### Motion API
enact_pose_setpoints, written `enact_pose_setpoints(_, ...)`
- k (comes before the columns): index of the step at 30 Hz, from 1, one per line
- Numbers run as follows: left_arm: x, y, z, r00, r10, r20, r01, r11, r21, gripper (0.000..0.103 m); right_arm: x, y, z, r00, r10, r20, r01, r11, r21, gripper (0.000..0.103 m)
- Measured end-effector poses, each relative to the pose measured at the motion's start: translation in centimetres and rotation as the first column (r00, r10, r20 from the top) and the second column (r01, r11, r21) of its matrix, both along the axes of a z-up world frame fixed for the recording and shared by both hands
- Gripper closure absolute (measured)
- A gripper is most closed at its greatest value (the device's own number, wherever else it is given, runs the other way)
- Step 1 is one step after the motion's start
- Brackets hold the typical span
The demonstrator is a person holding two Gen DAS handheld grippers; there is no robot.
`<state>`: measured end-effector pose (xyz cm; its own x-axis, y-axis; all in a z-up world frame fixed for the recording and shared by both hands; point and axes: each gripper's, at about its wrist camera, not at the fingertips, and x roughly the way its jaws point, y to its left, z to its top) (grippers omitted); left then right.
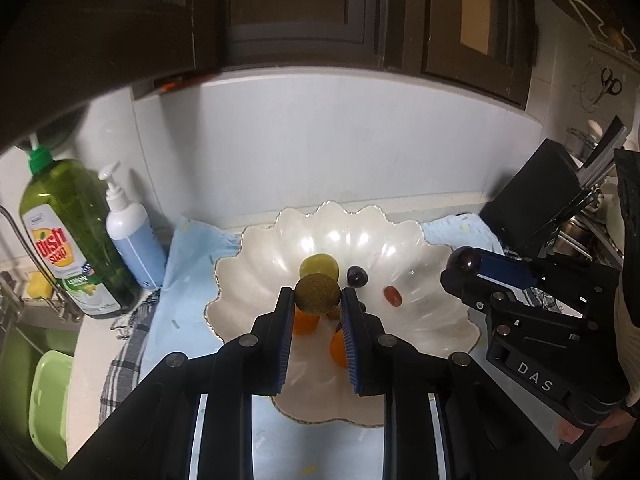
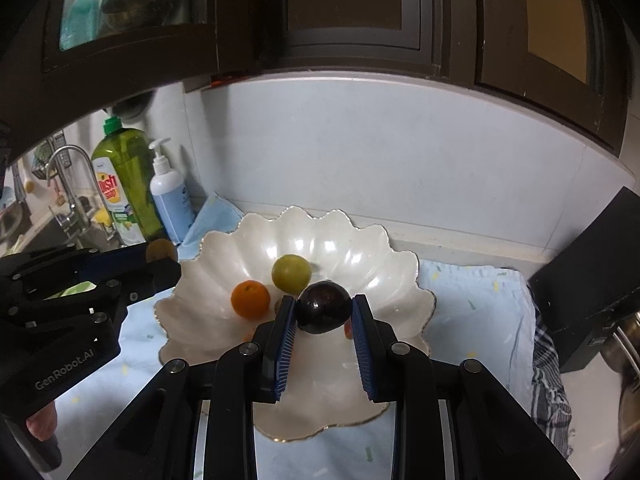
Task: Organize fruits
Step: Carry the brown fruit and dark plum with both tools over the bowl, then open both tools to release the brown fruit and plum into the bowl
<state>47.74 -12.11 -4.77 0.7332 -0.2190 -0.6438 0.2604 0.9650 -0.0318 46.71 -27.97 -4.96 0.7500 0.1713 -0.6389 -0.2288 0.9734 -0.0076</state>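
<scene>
Over the scalloped bowl (image 2: 384,256), two hand-held grippers each pinch one fruit: left (image 1: 317,294) a kiwi (image 1: 317,293), right (image 2: 323,307) a dark plum (image 2: 322,307).

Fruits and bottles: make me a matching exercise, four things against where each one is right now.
Things:
1. kiwi
2. dark plum
3. green plum
4. dish soap bottle

Places:
A. lying in the white bowl
B. standing beside the white pump bottle
C. clamped in the right gripper
D. clamped in the left gripper

Pairs: 1-D, 2-C, 3-A, 4-B
</scene>
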Motion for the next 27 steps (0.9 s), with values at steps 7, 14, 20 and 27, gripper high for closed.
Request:
enact_pose_setpoints(7,2.2,-0.1,-1.8,0.997,-0.012,-0.077,0.013,1.000,0.011,0.079,1.6,0.2,-1.5,0.999,-0.010,-0.053,0.009,1.000,-0.008,0.074)
enact_pose_setpoints(14,3.4,-0.5,-3.0,0.994,-0.015,-0.112,0.020,0.999,0.042,0.078,2.8,0.0,-3.4,0.994,-0.018,-0.109,0.016,1.000,-0.019,0.074)
enact_pose_setpoints(20,3.7,0.0,-3.1,0.994,0.010,-0.105,-0.004,0.998,0.057,0.049,3.5,-0.4,-4.3,0.989,-0.040,-0.140,0.039,0.999,-0.010,0.050)
enact_pose_setpoints(27,3.0,1.6,-3.0,0.993,0.094,-0.070,-0.086,0.991,0.101,0.020,2.8,-0.1,-3.9,0.988,-0.102,-0.116,0.096,0.994,-0.051,0.037)
